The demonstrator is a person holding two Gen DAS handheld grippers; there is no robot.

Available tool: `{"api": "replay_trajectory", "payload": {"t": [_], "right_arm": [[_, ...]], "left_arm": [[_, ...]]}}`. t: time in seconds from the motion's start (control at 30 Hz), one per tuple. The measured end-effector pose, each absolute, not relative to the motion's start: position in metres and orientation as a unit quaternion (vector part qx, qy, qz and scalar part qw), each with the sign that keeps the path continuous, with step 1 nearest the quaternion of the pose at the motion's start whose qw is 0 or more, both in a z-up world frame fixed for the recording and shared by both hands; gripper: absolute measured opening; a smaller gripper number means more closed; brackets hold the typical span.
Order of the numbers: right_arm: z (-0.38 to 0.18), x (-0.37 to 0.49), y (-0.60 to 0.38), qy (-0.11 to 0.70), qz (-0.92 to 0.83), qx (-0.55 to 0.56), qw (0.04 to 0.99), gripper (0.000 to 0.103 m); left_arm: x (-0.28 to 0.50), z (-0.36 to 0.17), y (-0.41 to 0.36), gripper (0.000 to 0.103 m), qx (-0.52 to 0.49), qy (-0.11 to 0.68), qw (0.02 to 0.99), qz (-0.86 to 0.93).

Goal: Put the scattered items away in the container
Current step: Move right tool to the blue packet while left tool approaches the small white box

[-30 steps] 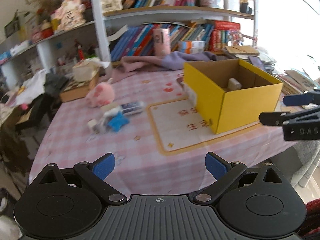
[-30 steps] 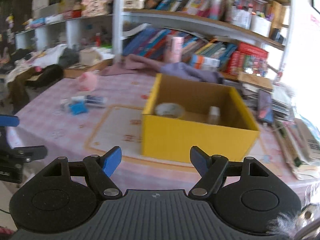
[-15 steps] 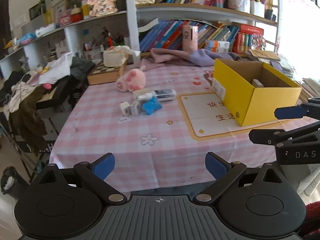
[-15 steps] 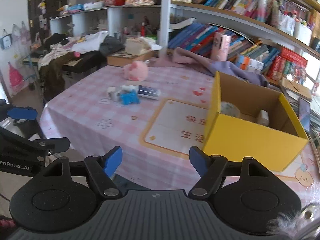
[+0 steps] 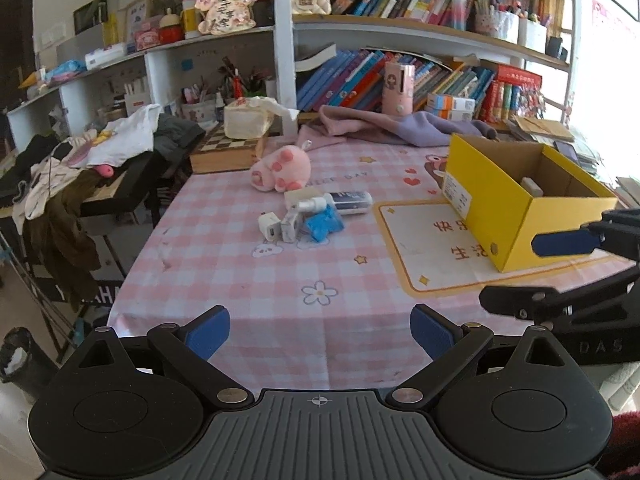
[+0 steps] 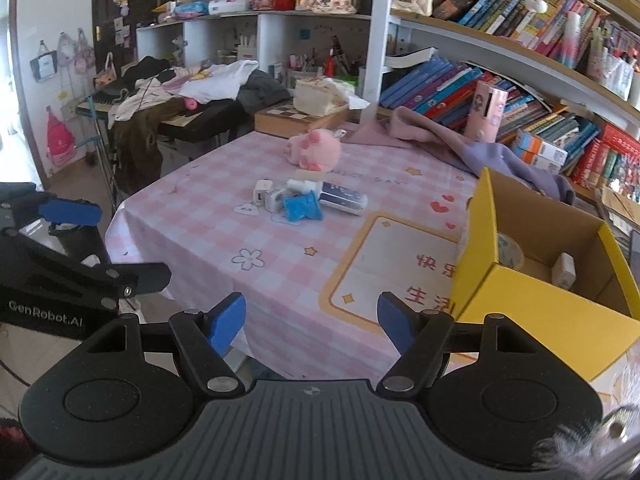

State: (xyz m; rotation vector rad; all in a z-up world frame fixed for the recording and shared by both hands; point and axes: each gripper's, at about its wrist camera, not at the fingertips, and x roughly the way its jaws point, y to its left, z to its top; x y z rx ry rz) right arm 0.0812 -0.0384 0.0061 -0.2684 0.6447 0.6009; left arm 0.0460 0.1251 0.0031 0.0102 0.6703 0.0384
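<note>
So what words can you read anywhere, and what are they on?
"GenRobot.AI": on the left gripper, seen from the right wrist.
"DAS": on the right gripper, the rest cut off.
"快乐" and "生活": on the tablecloth, partly hidden by the yellow box.
Book spines, the box's white label and the tube: too small to read.

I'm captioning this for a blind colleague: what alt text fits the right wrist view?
An open, empty right gripper hangs over the near edge of a pink checked table. A yellow box at right holds a tape roll and a small white item; a pink plush toy and small scattered items lie mid-table. The left gripper shows at left.
</note>
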Motion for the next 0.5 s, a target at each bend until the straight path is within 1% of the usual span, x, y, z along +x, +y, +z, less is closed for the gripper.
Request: {"api": "replay_trajectory", "payload": {"t": [0.5], "right_arm": [[-0.012, 0.138, -0.006, 0.332, 0.328, -0.138, 0.874, 0.064]], "left_arm": [[0.104, 0.000, 0.146, 0.098, 0.002, 0.322, 0.946, 0.030]]}}
